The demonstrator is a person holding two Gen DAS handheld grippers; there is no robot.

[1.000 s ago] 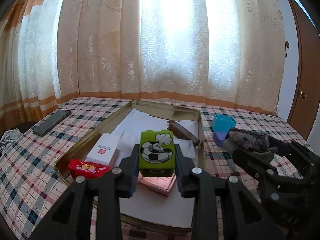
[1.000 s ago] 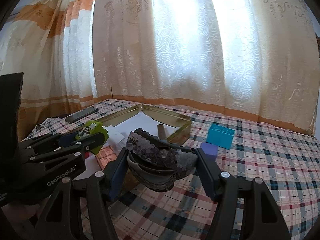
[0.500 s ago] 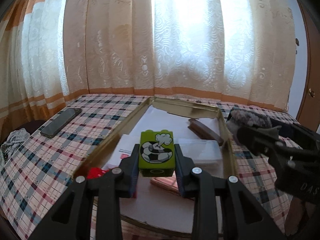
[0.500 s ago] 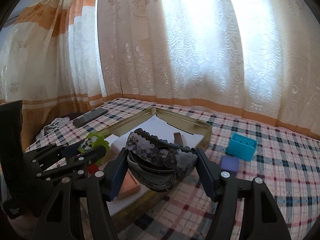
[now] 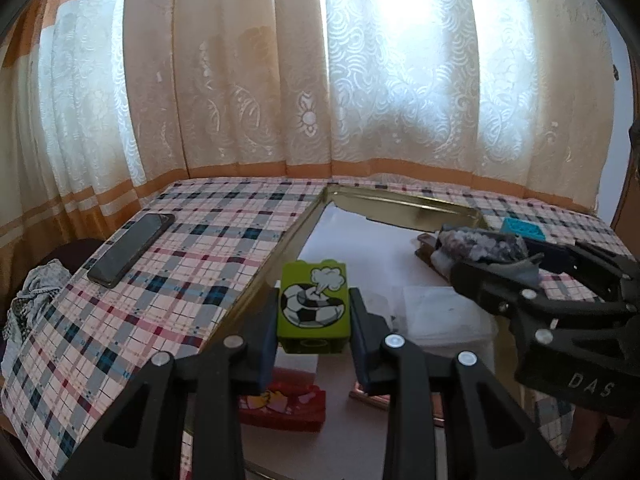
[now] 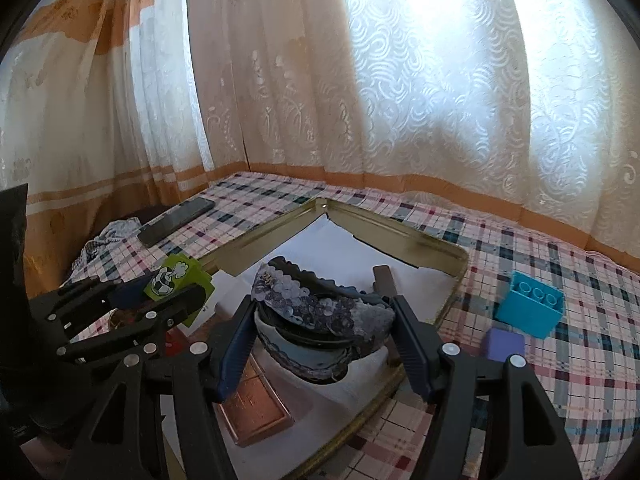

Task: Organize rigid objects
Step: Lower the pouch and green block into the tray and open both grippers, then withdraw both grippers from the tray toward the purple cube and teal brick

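The plaid-covered table (image 5: pixel 192 264) fills your lower view, with curtains (image 5: pixel 280 80) hanging close behind its far edge at 12 o'clock. On it, the gold tray (image 6: pixel 404 232) is lined with white paper (image 5: pixel 360 240), and its raised rim runs from 12 o'clock toward 7 o'clock in the left wrist view. Bare cloth lies left of that rim out to the phone (image 5: pixel 130 250) at 9 o'clock near the table's left edge. Your right gripper (image 6: pixel 326 332) is clamped on the sequined headband (image 6: pixel 320 312), held above the tray's near right corner, the rim passing just under it at 5 o'clock. Your left gripper (image 5: pixel 314 320) is clamped on the green block (image 5: pixel 313 306), upright with its soccer-ball print facing you, above the tray's near left part. Below it lie a red packet (image 5: pixel 288 404) and a copper case (image 6: pixel 256 404), the case at 7 o'clock under the headband. A brown bar (image 6: pixel 385 278) rests deeper in the tray at 1 o'clock. Outside the rim at 3 o'clock, the blue block (image 6: pixel 530 308) and the purple cube (image 6: pixel 504 344) sit just beside each other, with open plaid beyond them.
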